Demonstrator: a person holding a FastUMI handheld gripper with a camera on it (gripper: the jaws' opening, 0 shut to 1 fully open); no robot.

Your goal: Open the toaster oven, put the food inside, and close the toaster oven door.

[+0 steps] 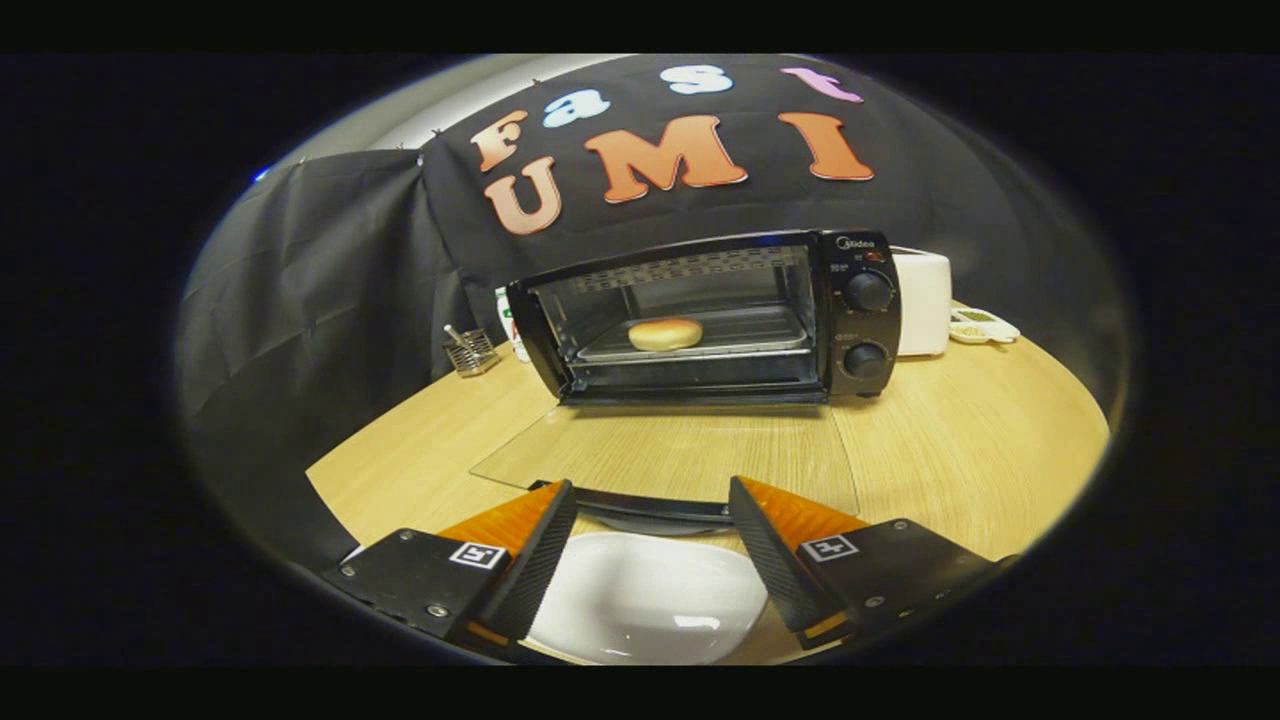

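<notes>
Tongs (652, 520): spread wide, empty, over a white plate (640, 600).
Bun (665, 333): on the tray inside the toaster oven (700, 320).
Door (665, 455): glass, lying flat open on the desk (960, 450).
Advice: hook under the door handle (640, 503), swing up evenly until shut.

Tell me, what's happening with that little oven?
A person is working a handheld gripper at a wooden table. The toaster oven stands open, its glass door folded flat onto the table. A bread bun already sits on the tray inside. The gripper's fingers are spread apart and hold nothing; they hover above an empty white plate, just short of the door's handle. Closing the door is what's left.
</notes>
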